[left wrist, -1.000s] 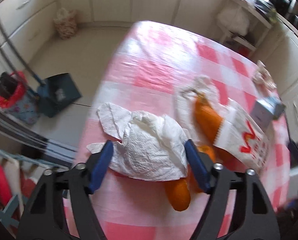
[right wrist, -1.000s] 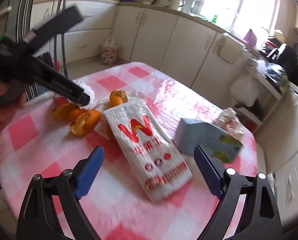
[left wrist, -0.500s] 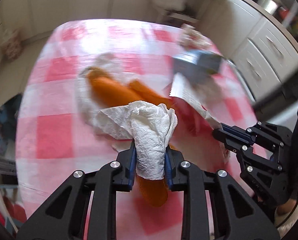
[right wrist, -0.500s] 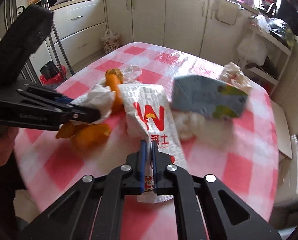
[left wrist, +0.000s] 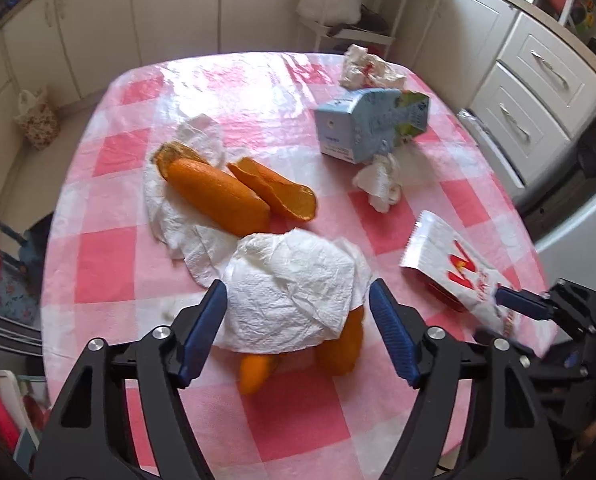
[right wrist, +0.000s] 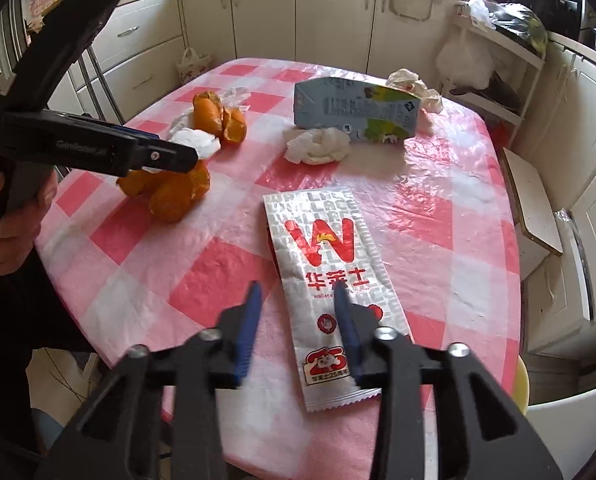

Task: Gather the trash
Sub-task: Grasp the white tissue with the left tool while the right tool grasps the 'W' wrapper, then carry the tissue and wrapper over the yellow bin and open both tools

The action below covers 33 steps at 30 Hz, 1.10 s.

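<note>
A crumpled white napkin (left wrist: 294,300) lies over orange peels (left wrist: 338,344) on the pink checked table (left wrist: 110,256). My left gripper (left wrist: 298,300) is open, its blue fingers either side of the napkin; it also shows in the right wrist view (right wrist: 170,156). More peel (left wrist: 218,192) lies on a second napkin (left wrist: 170,216) behind. A white-and-red snack wrapper (right wrist: 330,264) lies flat near the table's right edge. My right gripper (right wrist: 298,292) is open over the wrapper's near end, one finger (right wrist: 344,312) on it. A blue carton (left wrist: 370,128) lies on its side farther back.
A tissue wad (left wrist: 382,184) lies beside the carton, and a crumpled wrapper (left wrist: 366,68) at the far table edge. White kitchen cabinets (left wrist: 538,76) surround the table. A bag (left wrist: 34,116) stands on the floor at the left.
Both grippers have opened. The left let go of the napkin, which now rests on the peels. The right released the snack wrapper, which lies flat on the table.
</note>
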### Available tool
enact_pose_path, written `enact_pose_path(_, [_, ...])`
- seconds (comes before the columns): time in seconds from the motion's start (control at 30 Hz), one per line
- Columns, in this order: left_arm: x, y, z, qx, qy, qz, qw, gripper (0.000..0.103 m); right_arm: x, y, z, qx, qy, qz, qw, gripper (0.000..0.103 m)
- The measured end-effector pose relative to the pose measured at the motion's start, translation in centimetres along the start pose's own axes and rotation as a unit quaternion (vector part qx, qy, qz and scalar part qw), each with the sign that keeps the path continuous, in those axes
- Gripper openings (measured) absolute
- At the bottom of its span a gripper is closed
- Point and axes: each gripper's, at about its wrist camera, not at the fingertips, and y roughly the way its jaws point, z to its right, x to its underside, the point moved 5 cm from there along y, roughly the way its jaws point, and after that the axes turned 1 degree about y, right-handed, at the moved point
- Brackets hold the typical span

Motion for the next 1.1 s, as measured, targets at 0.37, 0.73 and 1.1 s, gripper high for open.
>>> enact_pose_path(0.37, [-0.3,1.3,-1.0,0.02,-0.049,-0.011,0.9985,0.037,-0.2,1.7,1.2,-0.002,0.041,-0.006,0.999,0.044])
enact_pose_path(0.73, [-1.4,-1.9,-1.3,0.073,-0.088,0.055,0.9919,0.011,-0.6,0.4,1.8,-0.022,0.065,0.022,0.997,0.006])
enact_pose_path(1.1, [-2.2,-3.5,-0.3,0.084,-0.092,0.096,0.9876,0.011,-1.2,-1.0,2.1,-0.037,0.072,0.055,0.995,0.005])
